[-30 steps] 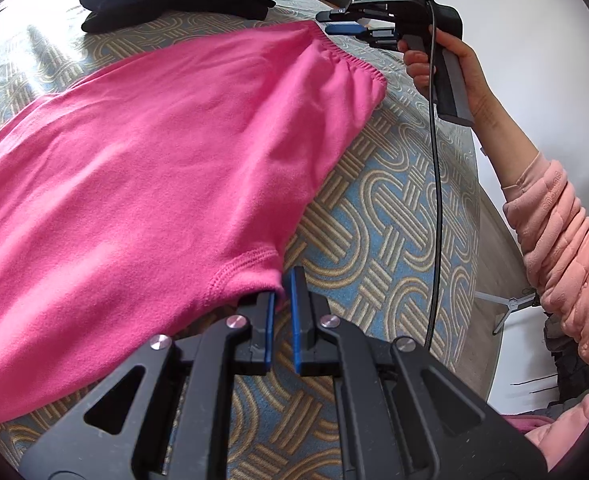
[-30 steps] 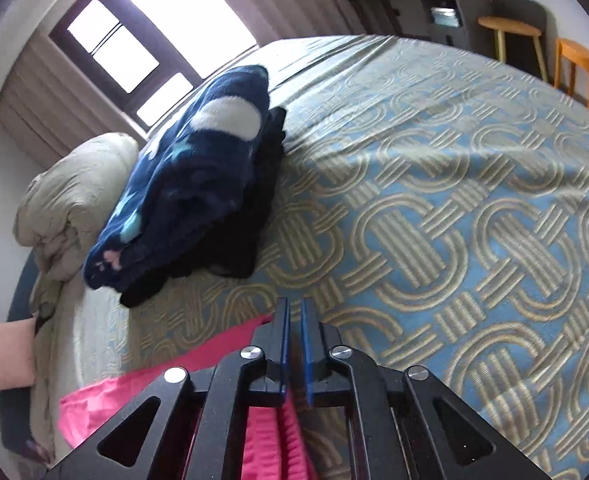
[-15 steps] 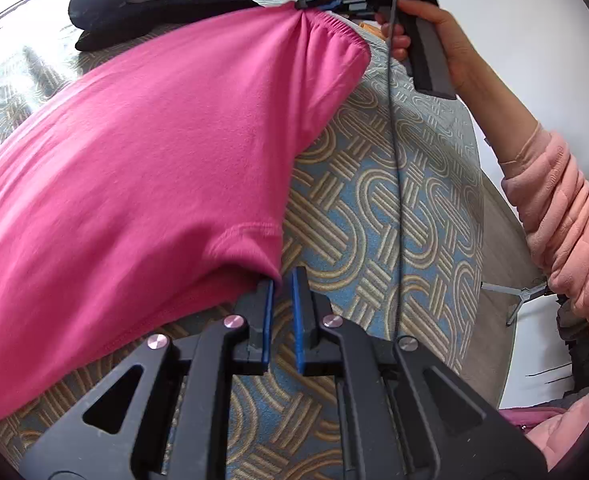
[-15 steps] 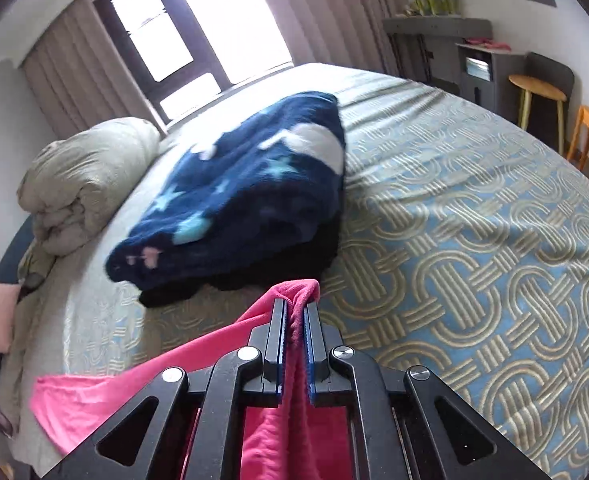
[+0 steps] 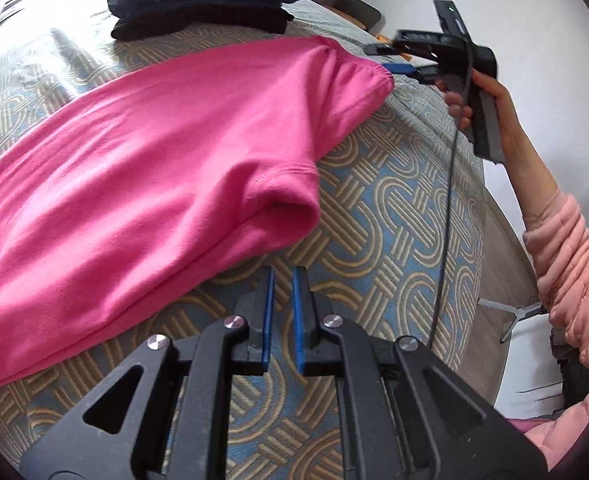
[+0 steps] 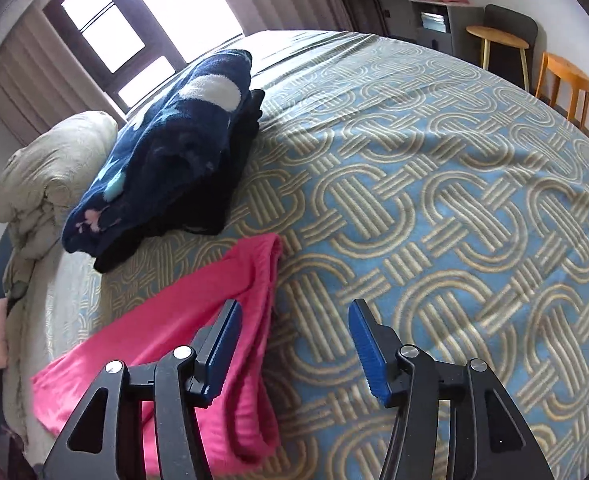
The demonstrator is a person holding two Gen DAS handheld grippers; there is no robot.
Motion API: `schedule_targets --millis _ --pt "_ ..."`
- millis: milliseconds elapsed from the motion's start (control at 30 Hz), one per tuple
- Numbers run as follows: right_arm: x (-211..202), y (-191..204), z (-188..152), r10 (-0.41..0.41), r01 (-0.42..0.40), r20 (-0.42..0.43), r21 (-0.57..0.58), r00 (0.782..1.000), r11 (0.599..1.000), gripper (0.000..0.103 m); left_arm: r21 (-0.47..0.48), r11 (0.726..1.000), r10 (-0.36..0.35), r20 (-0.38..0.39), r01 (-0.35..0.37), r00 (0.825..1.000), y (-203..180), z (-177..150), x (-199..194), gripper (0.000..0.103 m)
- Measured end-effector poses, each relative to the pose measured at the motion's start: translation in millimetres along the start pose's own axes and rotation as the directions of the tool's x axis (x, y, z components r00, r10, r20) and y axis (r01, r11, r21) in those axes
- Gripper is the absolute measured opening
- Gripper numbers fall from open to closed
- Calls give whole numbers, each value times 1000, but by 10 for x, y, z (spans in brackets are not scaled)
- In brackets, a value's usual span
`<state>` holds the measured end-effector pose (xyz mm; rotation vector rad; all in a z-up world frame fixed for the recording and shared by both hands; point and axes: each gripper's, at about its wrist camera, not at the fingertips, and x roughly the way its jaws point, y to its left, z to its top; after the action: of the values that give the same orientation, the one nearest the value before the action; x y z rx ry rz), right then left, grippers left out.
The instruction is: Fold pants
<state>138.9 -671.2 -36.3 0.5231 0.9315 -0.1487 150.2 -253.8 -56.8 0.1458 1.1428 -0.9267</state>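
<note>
Pink pants (image 5: 154, 168) lie folded lengthwise on the patterned bedspread (image 5: 394, 240), waistband at the far end. My left gripper (image 5: 281, 280) sits just short of the near hem, its blue pads a narrow gap apart with nothing between them. My right gripper (image 6: 294, 340) is open wide beside the waistband corner of the pants (image 6: 198, 340), empty. It also shows in the left wrist view (image 5: 410, 70), held by a hand just right of the waistband.
A stack of folded dark blue and black clothes (image 6: 166, 168) lies beyond the pants. A rolled beige duvet (image 6: 46, 176) is at the bed's head. Wooden stools (image 6: 562, 80) and a shelf stand by the far wall. The bed edge (image 5: 490, 216) runs on the right.
Both grippers held the pants lifted half a second ago. Both have let go, the pants now lie flat, and the right gripper has opened wide.
</note>
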Motion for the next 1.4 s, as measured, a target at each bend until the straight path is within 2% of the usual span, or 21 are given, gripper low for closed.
schedule_targets --millis 33,100,200,267,333,400,533,567,600,633,667,700,800,900,967,1000,1067,1133,1200,1333,1400 --pt "-71 -14 -75 11 -11 -5 -1 1000 1000 58 -5 1000 6 2 -6 1000 9 26 6 14" --pt "-169 -3 -233 26 -26 -19 3 999 1000 61 4 1000 5 14 -5 1000 -38 101 28 29" --pt "-275 -60 -468 60 -58 -32 49 998 997 61 53 998 18 35 -20 999 -178 220 76 36" --pt "-327 -94 -580 102 -99 -25 103 994 990 62 98 993 58 51 -63 997 -293 275 105 49" --pt "-325 -96 -646 167 -160 -42 142 985 977 62 122 986 108 57 -114 993 -346 315 120 49" --pt "-348 -17 -671 187 -179 -42 142 981 973 62 115 986 116 56 -122 992 -306 320 118 49" --pt "-330 243 -653 204 -202 -28 66 978 977 73 -1 995 101 45 -101 994 -138 371 109 49" --pt "-277 304 -643 190 -188 -33 51 981 981 73 -43 996 86 44 -84 995 -84 410 116 48" --pt "-198 374 -633 168 -166 -43 36 985 985 70 -72 995 66 48 -62 997 -62 439 124 28" --pt "-138 428 -638 134 -133 -48 19 990 991 56 -84 996 46 47 -42 998 -36 471 139 6" --pt "-97 482 -649 78 -78 -40 -2 996 997 17 -82 996 28 41 -25 999 -28 503 159 2" --pt "-77 545 -657 10 -11 -35 -23 999 1000 17 -80 997 16 53 -12 998 -45 511 138 2" --pt "-304 656 -668 -8 13 51 -85 999 996 17 -12 999 -49 92 51 995 -239 440 -32 2" --pt "-480 597 -661 45 -22 99 -224 994 974 17 2 995 -100 57 100 993 -340 310 -32 2" --pt "-427 464 -673 22 3 87 -284 996 959 19 -29 980 -197 18 197 980 -349 219 59 0" --pt "-343 354 -686 -2 17 55 -278 999 960 20 -31 977 -210 4 210 978 -380 161 99 0" --pt "-185 152 -744 -14 10 -18 -230 1000 973 25 10 986 -164 -26 164 986 -480 71 185 0" --pt "-274 62 -793 20 -16 19 -173 1000 985 30 42 991 -126 -56 128 990 -541 19 253 0" --pt "-365 65 -806 -61 66 35 -157 998 985 52 46 993 -107 -69 110 992 -518 -16 241 1" --pt "-580 185 -842 -200 212 92 -156 975 965 58 -35 999 -39 -21 38 999 -190 -110 -31 3" --pt "-702 315 -853 -237 257 135 -158 962 953 58 -127 992 26 12 -24 1000 114 -210 -269 22"
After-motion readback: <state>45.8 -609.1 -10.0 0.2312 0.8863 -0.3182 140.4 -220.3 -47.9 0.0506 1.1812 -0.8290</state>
